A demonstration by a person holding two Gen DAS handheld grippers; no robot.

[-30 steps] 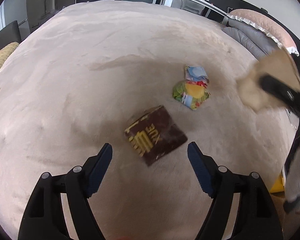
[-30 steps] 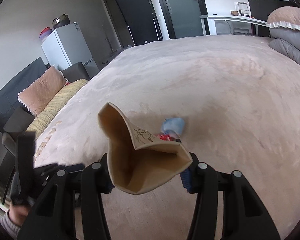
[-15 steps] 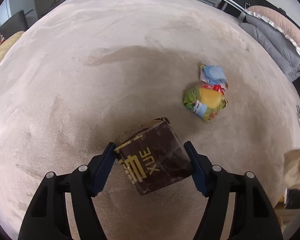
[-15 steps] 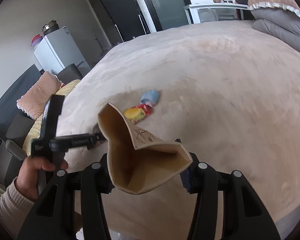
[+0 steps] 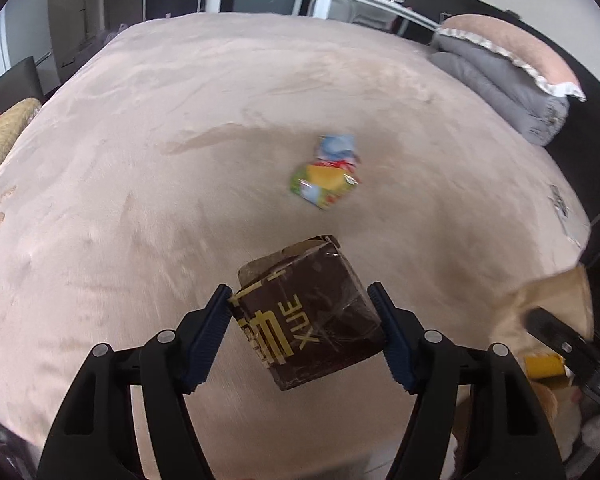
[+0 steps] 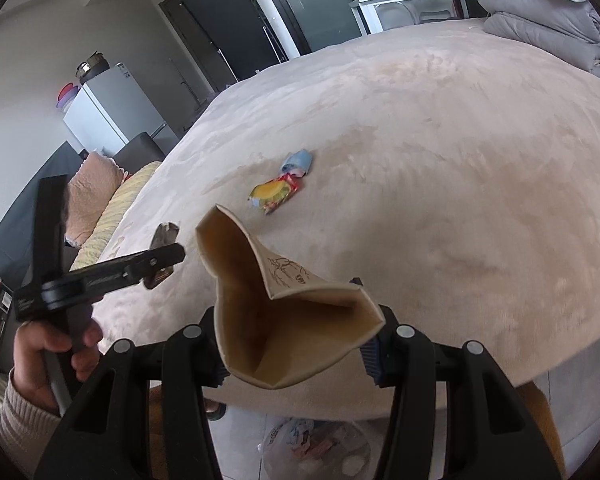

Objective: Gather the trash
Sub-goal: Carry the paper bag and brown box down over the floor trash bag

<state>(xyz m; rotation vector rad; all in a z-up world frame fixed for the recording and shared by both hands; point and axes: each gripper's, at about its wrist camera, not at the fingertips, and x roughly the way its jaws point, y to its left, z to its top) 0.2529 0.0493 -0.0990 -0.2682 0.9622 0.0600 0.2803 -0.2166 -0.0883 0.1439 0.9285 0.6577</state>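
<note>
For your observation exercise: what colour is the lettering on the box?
Yellow on the dark brown box, clearest in the left wrist view.

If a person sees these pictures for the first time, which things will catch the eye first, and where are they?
The dark brown box with yellow lettering stands out first, gripped between the jaws of the left gripper low in the left wrist view. Next is the open paper bag, held mouth-up by the right gripper at the bed's near edge. Farther out on the beige bed cover lie two bright wrappers, a yellow-green one and a blue one, touching each other.
</note>
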